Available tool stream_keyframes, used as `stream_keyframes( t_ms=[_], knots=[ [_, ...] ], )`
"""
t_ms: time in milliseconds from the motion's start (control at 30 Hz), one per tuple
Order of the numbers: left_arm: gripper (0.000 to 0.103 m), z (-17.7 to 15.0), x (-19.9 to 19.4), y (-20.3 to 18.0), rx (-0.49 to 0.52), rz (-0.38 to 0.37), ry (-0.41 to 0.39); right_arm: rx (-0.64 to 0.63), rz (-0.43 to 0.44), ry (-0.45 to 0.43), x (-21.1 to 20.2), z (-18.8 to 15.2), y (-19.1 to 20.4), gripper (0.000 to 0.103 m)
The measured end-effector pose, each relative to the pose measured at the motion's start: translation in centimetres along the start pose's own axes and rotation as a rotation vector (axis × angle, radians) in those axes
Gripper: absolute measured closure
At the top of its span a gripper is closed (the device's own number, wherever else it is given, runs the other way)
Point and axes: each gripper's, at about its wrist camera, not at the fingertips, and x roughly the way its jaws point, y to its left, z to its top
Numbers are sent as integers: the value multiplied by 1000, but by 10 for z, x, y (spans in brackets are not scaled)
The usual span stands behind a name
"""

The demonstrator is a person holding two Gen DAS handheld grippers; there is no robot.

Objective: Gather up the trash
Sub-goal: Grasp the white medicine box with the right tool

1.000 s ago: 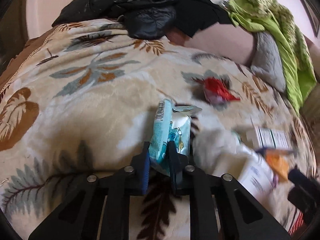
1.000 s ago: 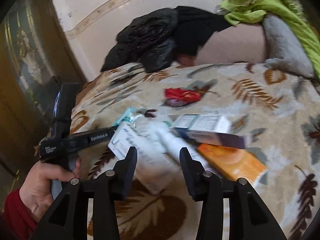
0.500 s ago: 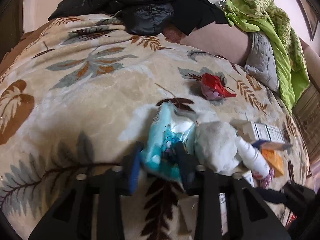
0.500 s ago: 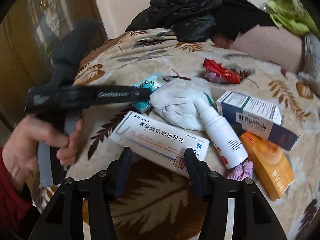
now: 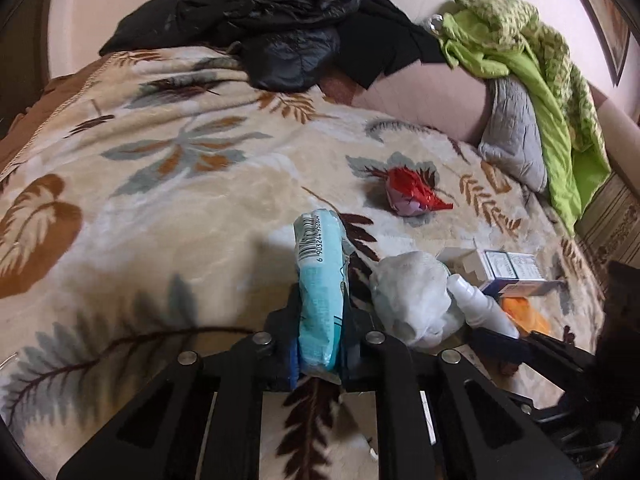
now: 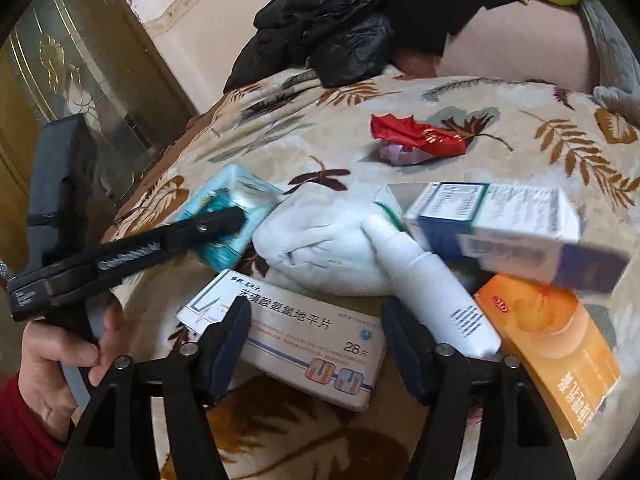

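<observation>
left gripper (image 5: pixel 320 354) clamped tight on teal tissue pack (image 5: pixel 320 280), bottom centre of left wrist view, pack upright on edge over leaf blanket (image 5: pixel 160 208); right gripper (image 6: pixel 316 344) jaws apart, just been widening, straddling white pill box (image 6: pixel 296 336) low centre of right wrist view, pads not touching; red wrapper (image 6: pixel 416 138) upper centre

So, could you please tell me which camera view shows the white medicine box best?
The right wrist view: the white medicine box lies in full sight between the open fingers of the right gripper. The left wrist view hides nearly all of it behind gripper parts.
</observation>
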Motion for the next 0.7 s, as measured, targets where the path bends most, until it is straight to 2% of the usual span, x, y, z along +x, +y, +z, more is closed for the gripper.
stream_keyframes(
  t_ms=[267, 367, 467, 600, 667, 700],
  knots=[
    [90, -4, -36, 10, -25, 6, -78, -78, 192, 156, -20, -22, 29, 26],
    [90, -5, -41, 8, -27, 3, -93, -116, 84, 52, -32, -15, 34, 26],
    [90, -7, -43, 6, -24, 0, -96, -29, 86, -2, -25, -5, 19, 26],
    [90, -11, -46, 5, -9, 8, -92, 44, 55, 34, 7, 6, -3, 26],
    [90, -13, -48, 6, -6, 6, -90, 52, 43, 24, 9, 12, -6, 26],
    [90, -13, -49, 7, -7, 2, -90, 42, 53, 49, 10, 12, -4, 26]
  ],
)
